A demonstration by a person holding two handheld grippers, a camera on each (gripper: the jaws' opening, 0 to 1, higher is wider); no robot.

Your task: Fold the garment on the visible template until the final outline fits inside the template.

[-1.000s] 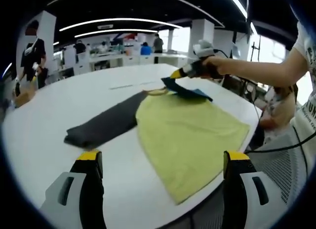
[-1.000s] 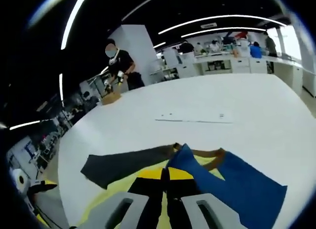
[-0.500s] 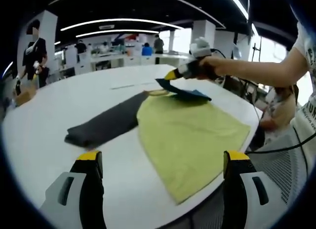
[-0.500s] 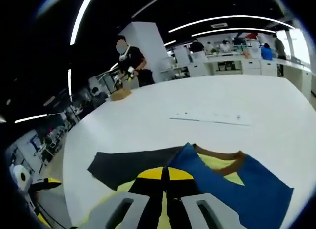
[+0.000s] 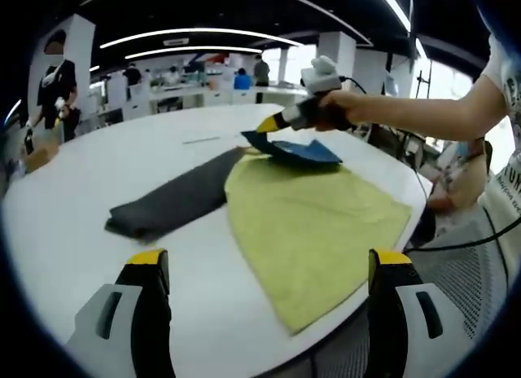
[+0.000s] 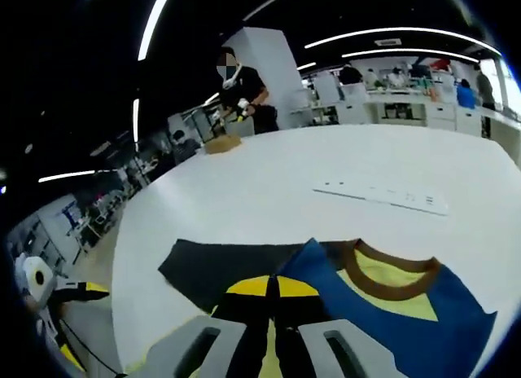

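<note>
left gripper view, right gripper (image 5: 271,125) pinching lifted sleeve (image 5: 297,150)

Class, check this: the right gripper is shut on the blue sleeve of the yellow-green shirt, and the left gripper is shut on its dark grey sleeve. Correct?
Half right. The left gripper is open, holding nothing, short of the dark grey sleeve, as the left gripper view shows. The right gripper is shut on the blue sleeve.

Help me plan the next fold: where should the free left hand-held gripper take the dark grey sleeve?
Probably at the dark grey sleeve's cuff end, coming from the bare white table side: it lies flat, stretched away from the yellow body, with its end free.
</note>
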